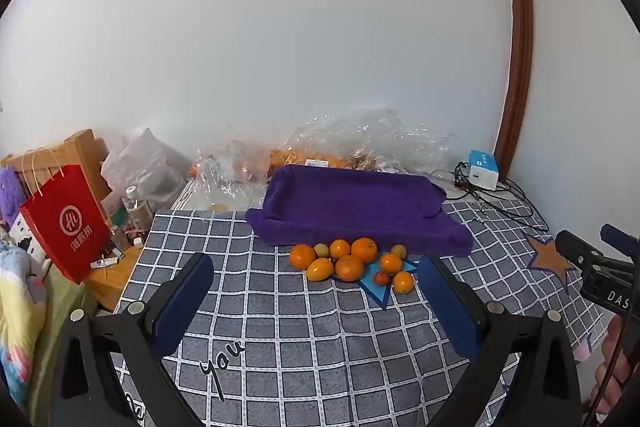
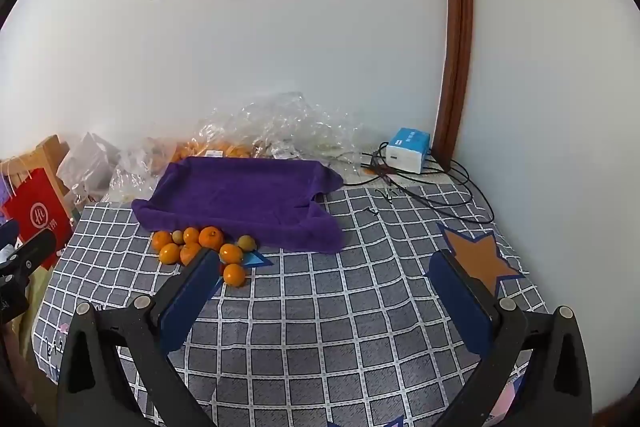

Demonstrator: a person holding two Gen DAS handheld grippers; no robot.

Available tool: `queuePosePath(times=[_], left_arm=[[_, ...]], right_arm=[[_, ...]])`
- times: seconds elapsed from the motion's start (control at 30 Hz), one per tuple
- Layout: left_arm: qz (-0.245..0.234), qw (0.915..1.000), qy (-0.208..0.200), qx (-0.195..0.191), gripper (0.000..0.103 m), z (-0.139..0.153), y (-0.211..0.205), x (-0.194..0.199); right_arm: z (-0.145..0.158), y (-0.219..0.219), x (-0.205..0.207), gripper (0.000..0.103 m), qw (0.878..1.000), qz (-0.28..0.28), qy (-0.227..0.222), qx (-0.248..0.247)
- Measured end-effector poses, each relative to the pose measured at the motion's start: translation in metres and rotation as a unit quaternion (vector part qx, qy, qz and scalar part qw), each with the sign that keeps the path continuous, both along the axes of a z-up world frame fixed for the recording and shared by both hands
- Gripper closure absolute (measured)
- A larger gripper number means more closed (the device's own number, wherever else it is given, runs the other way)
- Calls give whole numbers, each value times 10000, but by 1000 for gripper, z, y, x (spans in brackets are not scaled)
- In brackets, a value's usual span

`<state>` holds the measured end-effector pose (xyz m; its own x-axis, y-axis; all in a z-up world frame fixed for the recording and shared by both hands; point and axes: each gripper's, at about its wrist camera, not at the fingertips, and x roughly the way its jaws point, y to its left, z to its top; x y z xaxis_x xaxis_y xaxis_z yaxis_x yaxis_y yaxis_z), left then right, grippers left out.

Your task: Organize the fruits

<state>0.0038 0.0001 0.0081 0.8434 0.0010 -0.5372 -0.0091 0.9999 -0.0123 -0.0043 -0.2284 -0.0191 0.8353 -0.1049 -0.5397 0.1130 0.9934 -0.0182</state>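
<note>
Fruits (image 1: 352, 265) sit in a tight cluster on the checked cloth (image 1: 304, 331) covering the tabletop, just in front of the near edge of a purple towel (image 1: 352, 211); some touch the towel's hem. Most are oranges; among them two small dull greenish-brown ones, one elongated yellow-orange one (image 1: 319, 269), and one small red one (image 1: 381, 278) lying on a blue star shape (image 1: 378, 291) on the cloth. Towel is draped so its edges rise like a shallow tray, nothing on it.

Left gripper (image 1: 316, 285): released, fingers spread wide, holding nothing, hanging above the cloth on the near side of the cluster. Right gripper (image 2: 322, 279): also released and empty, fingers wide apart, over bare cloth to the right of the fruits; its left finger (image 2: 192, 291) hides part of the cluster in the right wrist view.

Behind the towel: crumpled clear plastic bags (image 1: 360, 143) with more oranges inside. Blue-and-white box (image 1: 483, 169) with cables at far right. Red paper bag (image 1: 66, 223) off the tabletop's left side
</note>
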Motion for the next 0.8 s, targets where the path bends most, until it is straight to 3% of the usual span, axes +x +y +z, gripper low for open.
queuePosePath(times=[0.8], left_arm=[[96, 9999, -52, -63, 0, -8, 2, 0]], right_arm=[[-3, 5, 1, 0, 10000, 86, 0, 26]])
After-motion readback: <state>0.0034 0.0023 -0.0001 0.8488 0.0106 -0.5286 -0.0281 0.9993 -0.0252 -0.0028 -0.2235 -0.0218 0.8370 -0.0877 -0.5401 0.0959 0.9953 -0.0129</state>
